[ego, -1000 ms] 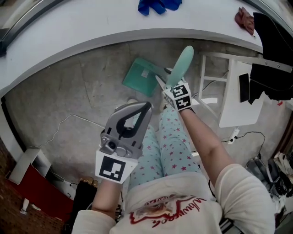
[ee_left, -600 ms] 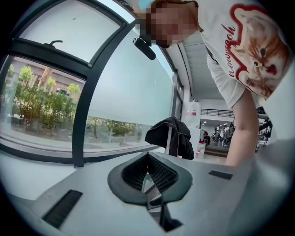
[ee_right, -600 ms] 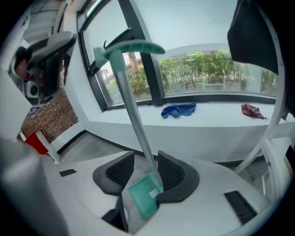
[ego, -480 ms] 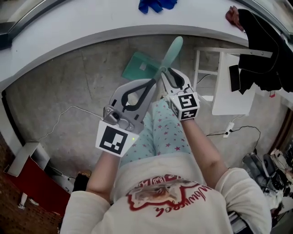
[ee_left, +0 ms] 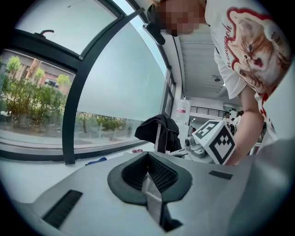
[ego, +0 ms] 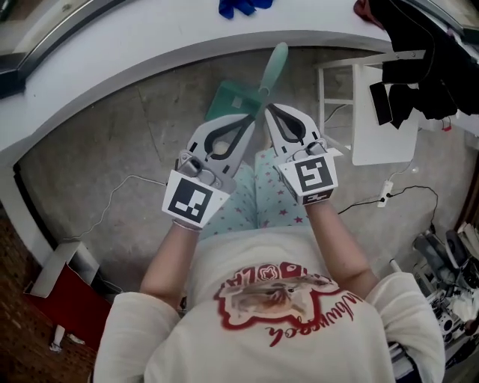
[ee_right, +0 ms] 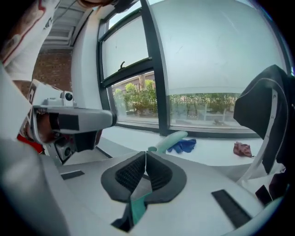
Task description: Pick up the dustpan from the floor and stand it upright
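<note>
The teal dustpan [ego: 230, 101] hangs above the grey floor, its long handle [ego: 274, 66] slanting up toward the white sill. My right gripper [ego: 263, 109] is shut on the handle near the pan; its jaws have just been closing on it. In the right gripper view the handle [ee_right: 171, 140] sticks out beyond the closed tips [ee_right: 145, 154]. My left gripper [ego: 251, 121] hovers close beside it on the left, shut with nothing held. The left gripper view shows its tips [ee_left: 147, 156] meeting with nothing between them.
A curved white sill [ego: 150, 37] runs along the top with a blue cloth [ego: 236, 7] on it. A white stool [ego: 374, 112] draped with a black garment [ego: 419, 52] stands at the right. A thin cable [ego: 112, 198] and a red box [ego: 67, 299] lie at the left.
Both grippers have risen, the right one much more. Its jaws closed on the handle and the dustpan came up off the floor with it.
</note>
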Available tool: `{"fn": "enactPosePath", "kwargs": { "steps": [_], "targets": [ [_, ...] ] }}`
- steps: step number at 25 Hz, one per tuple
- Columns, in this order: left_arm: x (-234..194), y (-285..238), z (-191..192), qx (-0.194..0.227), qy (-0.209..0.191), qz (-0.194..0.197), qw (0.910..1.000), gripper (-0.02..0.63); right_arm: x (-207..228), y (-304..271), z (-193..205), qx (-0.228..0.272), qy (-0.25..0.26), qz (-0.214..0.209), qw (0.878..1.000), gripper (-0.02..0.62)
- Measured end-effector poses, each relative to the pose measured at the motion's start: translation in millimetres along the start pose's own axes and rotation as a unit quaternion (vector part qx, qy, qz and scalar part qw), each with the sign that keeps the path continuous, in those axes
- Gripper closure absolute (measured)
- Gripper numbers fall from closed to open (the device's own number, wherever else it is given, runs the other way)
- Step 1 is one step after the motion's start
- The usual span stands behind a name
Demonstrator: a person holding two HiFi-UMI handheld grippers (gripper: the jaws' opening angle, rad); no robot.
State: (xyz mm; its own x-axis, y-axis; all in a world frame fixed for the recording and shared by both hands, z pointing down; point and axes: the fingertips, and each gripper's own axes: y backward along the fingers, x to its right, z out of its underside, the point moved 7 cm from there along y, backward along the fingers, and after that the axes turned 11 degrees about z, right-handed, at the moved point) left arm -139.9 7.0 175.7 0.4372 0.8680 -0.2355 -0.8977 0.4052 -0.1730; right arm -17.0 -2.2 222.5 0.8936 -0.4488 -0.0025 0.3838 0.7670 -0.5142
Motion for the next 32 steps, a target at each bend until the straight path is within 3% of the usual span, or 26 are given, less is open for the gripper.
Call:
{"fn": "enactPosePath", "kwargs": {
  "steps": [4, 10, 19, 23, 27, 32],
  "targets": [
    [5, 3, -4, 0.022, 0.018, 0.011, 0.9995, 0.603, -1, 10, -17, 0.014, -0.012, 0.028, 0.999, 0.571],
    [29, -1, -20, 0.027, -0.009, 0.037, 0.9989, 0.603, 0, 38, -30, 0.039, -0.013, 0.040, 0.998, 0.571],
    [81, 5, -23, 0.030, -0.029, -0.002, 0.9991, 0.603, -11, 79, -5, 0.015, -0.012, -0.022, 1.000, 0.571],
    [138, 4, -15, 0.039, -0.030, -0.026, 0.9985, 0.603, -13, 123, 12, 0.033, -0.011, -0.050, 0.998, 0.571],
    [229, -16, -6, 0.048, -0.037, -0.039, 0.9974, 0.603, 1, 197, 32, 0.059, 0.011, -0.067, 0.996, 0.571],
    [309, -14, -18, 0.064, -0.023, -0.120, 0.9905, 0.603, 28, 296, 54, 0.083, 0.043, -0.087, 0.992, 0.571]
  ]
}}
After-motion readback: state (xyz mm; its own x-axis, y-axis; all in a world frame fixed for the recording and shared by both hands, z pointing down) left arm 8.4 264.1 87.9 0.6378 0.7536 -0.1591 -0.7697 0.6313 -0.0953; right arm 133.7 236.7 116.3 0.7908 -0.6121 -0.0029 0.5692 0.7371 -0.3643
